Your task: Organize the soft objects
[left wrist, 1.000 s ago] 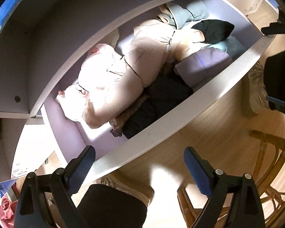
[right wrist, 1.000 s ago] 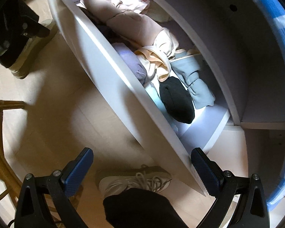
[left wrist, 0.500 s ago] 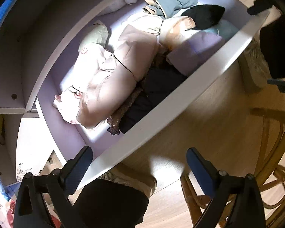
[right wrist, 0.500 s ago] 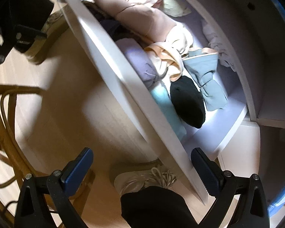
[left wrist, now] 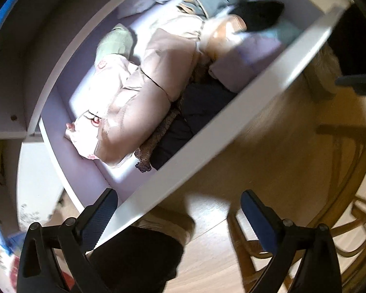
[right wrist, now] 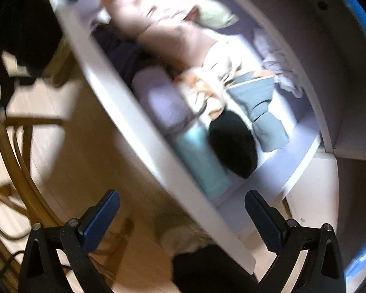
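Since the earlier frames the drawer (left wrist: 231, 131) has slid further out, exposing its back. Both the left hand-held gripper (left wrist: 175, 217) and right hand-held gripper (right wrist: 183, 216) gape wide, empty, low in frame; the soft clothes (left wrist: 144, 97) fill the drawer, ready for sorting.

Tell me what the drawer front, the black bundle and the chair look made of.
Drawer front: painted or laminated board, smooth matte white. Black bundle: soft knit or fleece, matte, rounded; blurred, so unsure. Chair: probably rattan or bentwood, with curved glossy brown rods.
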